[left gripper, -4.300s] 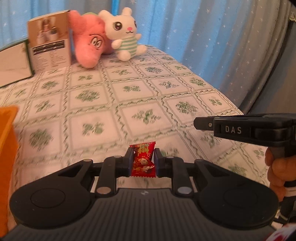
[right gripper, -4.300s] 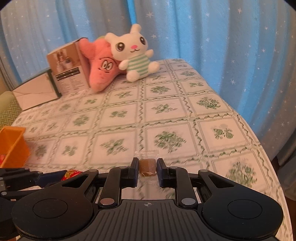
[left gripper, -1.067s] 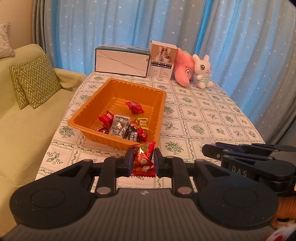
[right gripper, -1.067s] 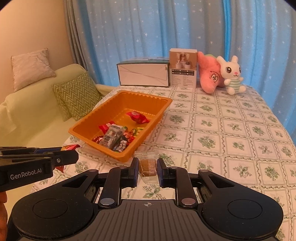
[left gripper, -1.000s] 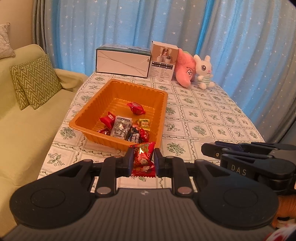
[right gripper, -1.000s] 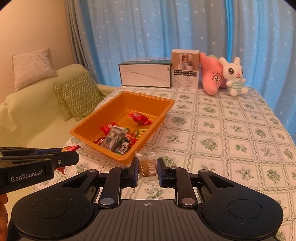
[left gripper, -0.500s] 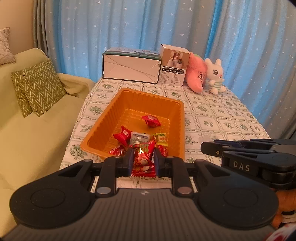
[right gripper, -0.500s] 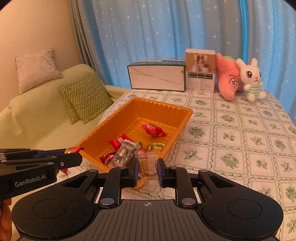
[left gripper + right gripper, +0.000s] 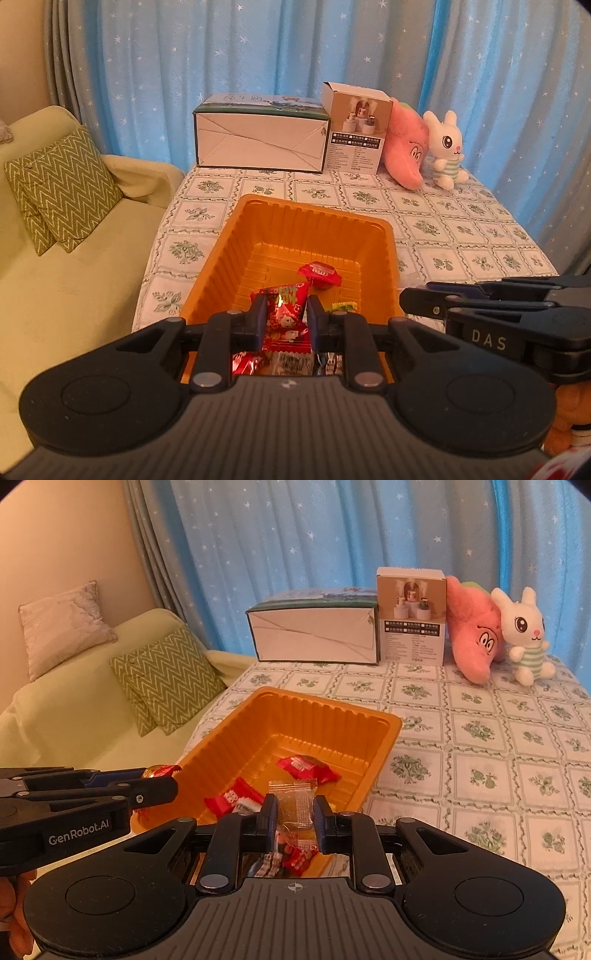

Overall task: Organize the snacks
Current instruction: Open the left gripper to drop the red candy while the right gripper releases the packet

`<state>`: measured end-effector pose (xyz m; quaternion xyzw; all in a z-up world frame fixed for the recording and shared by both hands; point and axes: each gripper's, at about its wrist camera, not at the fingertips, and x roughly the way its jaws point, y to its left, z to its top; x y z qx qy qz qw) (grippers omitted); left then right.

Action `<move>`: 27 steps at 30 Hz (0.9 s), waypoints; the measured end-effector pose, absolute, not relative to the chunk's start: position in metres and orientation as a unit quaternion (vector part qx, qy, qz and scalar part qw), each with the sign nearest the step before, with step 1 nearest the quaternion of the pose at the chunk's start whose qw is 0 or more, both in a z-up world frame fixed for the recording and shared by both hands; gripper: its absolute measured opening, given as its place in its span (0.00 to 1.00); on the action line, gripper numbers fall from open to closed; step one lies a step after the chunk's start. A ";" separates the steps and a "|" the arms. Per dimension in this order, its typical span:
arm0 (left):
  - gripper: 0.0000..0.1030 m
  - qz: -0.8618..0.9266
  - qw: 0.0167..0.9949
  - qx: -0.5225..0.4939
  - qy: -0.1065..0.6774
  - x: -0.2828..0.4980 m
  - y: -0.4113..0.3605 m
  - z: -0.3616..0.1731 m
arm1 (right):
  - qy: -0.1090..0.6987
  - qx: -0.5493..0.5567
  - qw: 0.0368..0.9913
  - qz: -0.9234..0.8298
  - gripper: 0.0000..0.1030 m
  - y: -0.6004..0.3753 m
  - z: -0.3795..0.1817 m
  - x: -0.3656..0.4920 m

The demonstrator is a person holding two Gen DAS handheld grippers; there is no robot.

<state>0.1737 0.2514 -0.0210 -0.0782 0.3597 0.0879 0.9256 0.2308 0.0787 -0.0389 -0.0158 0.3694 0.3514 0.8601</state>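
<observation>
The left gripper [image 9: 283, 320] is clamped on a red candy packet [image 9: 285, 318] above the near end of the orange tray [image 9: 236, 236]. The right gripper [image 9: 294, 821] pinches a clear snack packet [image 9: 296, 808] over the tray's near right rim. The tray's far half is bare. Only the right wrist view shows the beige pillow [image 9: 64, 626]; open tablecloth [image 9: 498, 760] lies right of the tray.
</observation>
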 end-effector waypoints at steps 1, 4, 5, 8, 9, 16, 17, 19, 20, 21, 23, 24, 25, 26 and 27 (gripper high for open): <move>0.19 0.087 0.925 -0.077 0.361 0.179 0.253 -0.023 | 0.371 -0.016 0.860 0.350 0.20 0.080 -0.041 0.236; 0.19 0.086 0.924 -0.070 0.366 0.196 0.257 -0.028 | 0.376 -0.016 0.859 0.345 0.20 0.085 -0.047 0.251; 0.19 0.084 0.924 -0.069 0.367 0.201 0.258 -0.030 | 0.379 -0.014 0.859 0.344 0.20 0.086 -0.049 0.256; 0.19 0.082 0.924 -0.066 0.368 0.215 0.262 -0.036 | 0.383 -0.011 0.858 0.342 0.20 0.088 -0.054 0.269; 0.19 0.081 0.924 -0.067 0.369 0.220 0.264 -0.039 | 0.384 -0.012 0.858 0.341 0.20 0.089 -0.056 0.272; 0.20 0.064 0.927 -0.076 0.361 0.248 0.277 -0.055 | 0.391 -0.010 0.857 0.336 0.20 0.095 -0.068 0.288; 0.21 0.060 0.929 -0.077 0.358 0.251 0.279 -0.057 | 0.392 -0.010 0.857 0.335 0.20 0.096 -0.069 0.289; 0.29 0.073 0.927 -0.064 0.362 0.254 0.279 -0.058 | 0.394 -0.007 0.856 0.334 0.20 0.095 -0.072 0.290; 0.32 0.075 0.928 -0.060 0.361 0.254 0.279 -0.058 | 0.395 -0.006 0.856 0.334 0.20 0.095 -0.072 0.290; 0.33 0.074 0.928 -0.061 0.361 0.252 0.280 -0.058 | 0.395 -0.005 0.856 0.334 0.20 0.094 -0.073 0.290; 0.33 0.079 0.925 -0.063 0.366 0.247 0.282 -0.058 | 0.396 -0.003 0.855 0.335 0.20 0.093 -0.073 0.290; 0.33 0.085 0.924 -0.065 0.367 0.243 0.283 -0.059 | 0.397 -0.002 0.855 0.335 0.20 0.093 -0.074 0.290; 0.33 0.090 0.923 -0.068 0.368 0.239 0.285 -0.059 | 0.398 -0.001 0.854 0.335 0.20 0.093 -0.074 0.291; 0.33 0.093 0.922 -0.073 0.369 0.235 0.286 -0.059 | 0.399 0.001 0.854 0.335 0.20 0.092 -0.074 0.291; 0.33 0.095 0.921 -0.078 0.370 0.231 0.287 -0.059 | 0.399 0.002 0.854 0.335 0.20 0.093 -0.074 0.291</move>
